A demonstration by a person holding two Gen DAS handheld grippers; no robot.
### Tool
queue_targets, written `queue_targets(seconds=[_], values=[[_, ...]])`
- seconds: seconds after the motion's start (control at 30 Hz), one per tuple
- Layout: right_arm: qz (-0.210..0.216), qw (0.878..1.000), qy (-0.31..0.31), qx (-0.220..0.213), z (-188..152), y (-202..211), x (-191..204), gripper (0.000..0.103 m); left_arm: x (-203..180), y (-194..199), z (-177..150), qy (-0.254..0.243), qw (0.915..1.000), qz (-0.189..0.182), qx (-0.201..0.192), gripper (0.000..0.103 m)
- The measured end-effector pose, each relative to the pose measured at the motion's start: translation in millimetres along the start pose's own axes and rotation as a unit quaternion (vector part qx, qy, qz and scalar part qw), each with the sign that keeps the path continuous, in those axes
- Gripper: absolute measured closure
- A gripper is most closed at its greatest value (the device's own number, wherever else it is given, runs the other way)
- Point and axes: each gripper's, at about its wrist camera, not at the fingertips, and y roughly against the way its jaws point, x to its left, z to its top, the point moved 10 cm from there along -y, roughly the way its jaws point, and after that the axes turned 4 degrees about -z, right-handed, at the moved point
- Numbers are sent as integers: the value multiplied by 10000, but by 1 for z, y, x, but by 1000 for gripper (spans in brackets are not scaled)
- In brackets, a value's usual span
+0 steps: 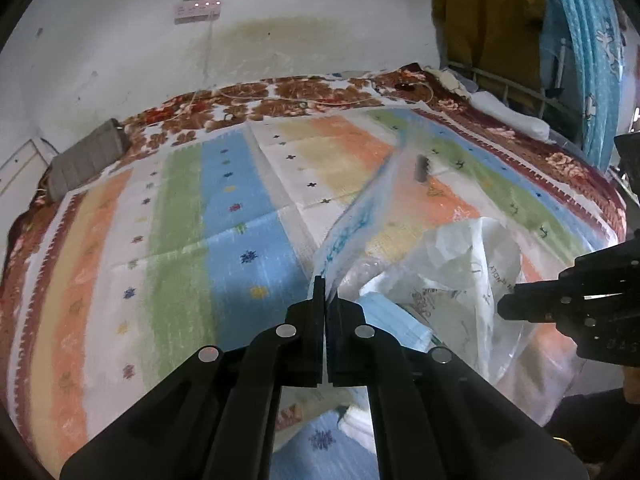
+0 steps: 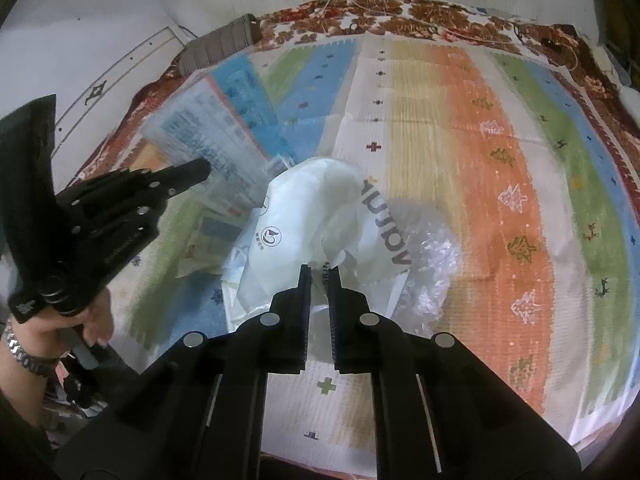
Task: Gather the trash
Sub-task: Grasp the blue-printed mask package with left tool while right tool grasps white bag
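My left gripper (image 1: 325, 289) is shut on a flat clear plastic wrapper with blue print (image 1: 352, 224) and holds it up above the bed; the wrapper is motion-blurred. It also shows in the right wrist view (image 2: 208, 152), with the left gripper (image 2: 200, 170) beside it. My right gripper (image 2: 320, 276) is nearly shut on the edge of a white plastic bag (image 2: 320, 208) lying on the striped mat. The bag (image 1: 452, 280) and the right gripper (image 1: 504, 308) show in the left wrist view. A blue face mask (image 1: 400, 320) lies by the bag. Crumpled clear plastic (image 2: 432, 264) lies to its right.
A striped colourful mat (image 1: 180, 240) covers a bed with a brown floral blanket (image 1: 280, 96). A grey pillow (image 1: 88, 160) sits at the far left by the white wall. A small dark object (image 1: 422, 168) lies on the mat. A metal bed frame (image 1: 520, 92) and hanging cloths stand at the right.
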Motion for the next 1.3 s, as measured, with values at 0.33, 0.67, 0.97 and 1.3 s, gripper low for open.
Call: queue_targets(seconds=[0.33, 0.67, 0.97, 1.3], values=[[-18, 9998, 155, -82, -9, 30, -1, 96, 0, 37, -5, 534, 9983, 234, 9, 103], [14, 9990, 327, -288, -12, 67, 11, 96, 5, 78, -6, 1343, 9900, 398, -186, 103], [59, 9976, 513, -454, -27, 99, 20, 96, -19, 122, -12, 1734, 9843, 48, -309, 103], [99, 9964, 538, -641, -49, 134, 18, 96, -45, 161, -19, 2039, 9774, -152, -545, 103]])
